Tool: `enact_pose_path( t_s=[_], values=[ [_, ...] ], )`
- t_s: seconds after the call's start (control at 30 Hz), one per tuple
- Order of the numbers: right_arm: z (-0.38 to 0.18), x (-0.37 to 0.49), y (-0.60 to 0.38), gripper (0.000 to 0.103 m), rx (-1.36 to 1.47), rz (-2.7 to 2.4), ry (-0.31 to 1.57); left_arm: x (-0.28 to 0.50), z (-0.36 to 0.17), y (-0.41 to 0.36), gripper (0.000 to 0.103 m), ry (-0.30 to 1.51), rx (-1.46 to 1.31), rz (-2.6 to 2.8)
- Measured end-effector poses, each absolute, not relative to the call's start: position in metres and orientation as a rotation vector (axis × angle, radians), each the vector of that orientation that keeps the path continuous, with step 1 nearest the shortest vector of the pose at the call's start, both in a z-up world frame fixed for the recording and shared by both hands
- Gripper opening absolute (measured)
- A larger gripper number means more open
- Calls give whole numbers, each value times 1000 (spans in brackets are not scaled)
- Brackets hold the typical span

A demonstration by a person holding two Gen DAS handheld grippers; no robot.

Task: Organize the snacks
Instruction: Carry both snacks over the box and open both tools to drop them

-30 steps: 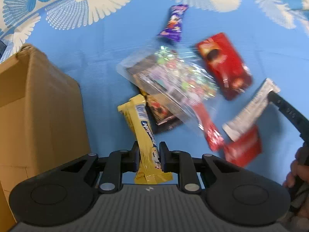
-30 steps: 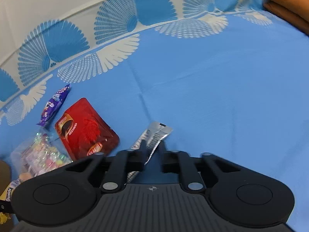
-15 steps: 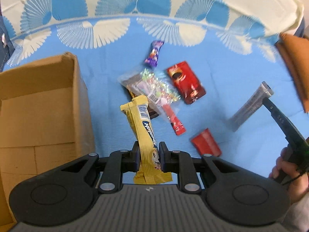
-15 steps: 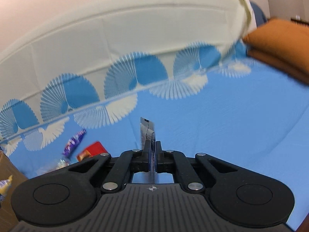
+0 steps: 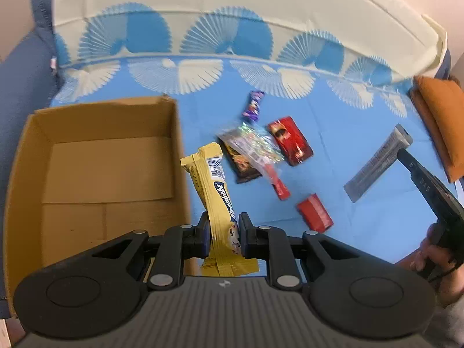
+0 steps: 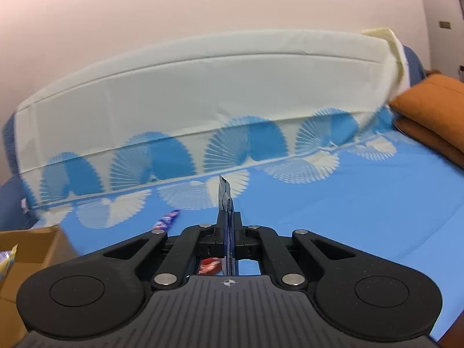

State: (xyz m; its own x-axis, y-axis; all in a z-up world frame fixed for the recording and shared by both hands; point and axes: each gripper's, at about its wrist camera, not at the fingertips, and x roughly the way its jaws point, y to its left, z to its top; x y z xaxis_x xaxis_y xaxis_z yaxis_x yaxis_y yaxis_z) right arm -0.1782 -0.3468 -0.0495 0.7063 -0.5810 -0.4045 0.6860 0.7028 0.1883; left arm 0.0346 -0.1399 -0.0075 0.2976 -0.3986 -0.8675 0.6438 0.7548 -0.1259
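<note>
Both hands have risen since a second ago: the snacks then filled the left wrist view up close, and now they lie small and well below on the blue sheet [image 5: 362, 226], with the whole box [image 5: 95, 174] open to view at 9 o'clock. The silver bar, which lay on the sheet a second ago with the right jaws loose around its end, is now off it and in the air. That suggests two snacks are picked at once and the carry to the box is under way; nothing shows inside the box yet.

The left claw [image 5: 222, 233] is clamped on the yellow bar [image 5: 213, 185], jaws partly apart around its lower half, the bar leaning up toward 11 o'clock, just beside the box's right wall. Right of it, a clear candy bag [image 5: 252, 143] lies across a dark bar [image 5: 242, 162], with a purple sweet [image 5: 253, 104] at 12 o'clock, a red pack [image 5: 291, 140] just right of the bag, and a small red pack [image 5: 314, 213] at 5 o'clock.

The right claw [image 6: 229, 227] is pressed fully together on the thin silver bar [image 5: 377, 162], seen edge-on in its own view and hanging clear of the sheet at 3 o'clock in the left view. An orange cushion [image 5: 443, 121] lies at the far right.
</note>
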Motion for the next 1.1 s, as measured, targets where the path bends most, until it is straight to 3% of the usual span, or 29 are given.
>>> enact_pose_path(
  t_s=[0.63, 1.1],
  values=[
    [51, -133, -190, 2, 189, -402, 260, 50, 32, 8, 21, 944, 162, -592],
    [43, -65, -129, 2, 210, -199, 344, 71, 21, 43, 21, 942, 142, -567]
  ],
)
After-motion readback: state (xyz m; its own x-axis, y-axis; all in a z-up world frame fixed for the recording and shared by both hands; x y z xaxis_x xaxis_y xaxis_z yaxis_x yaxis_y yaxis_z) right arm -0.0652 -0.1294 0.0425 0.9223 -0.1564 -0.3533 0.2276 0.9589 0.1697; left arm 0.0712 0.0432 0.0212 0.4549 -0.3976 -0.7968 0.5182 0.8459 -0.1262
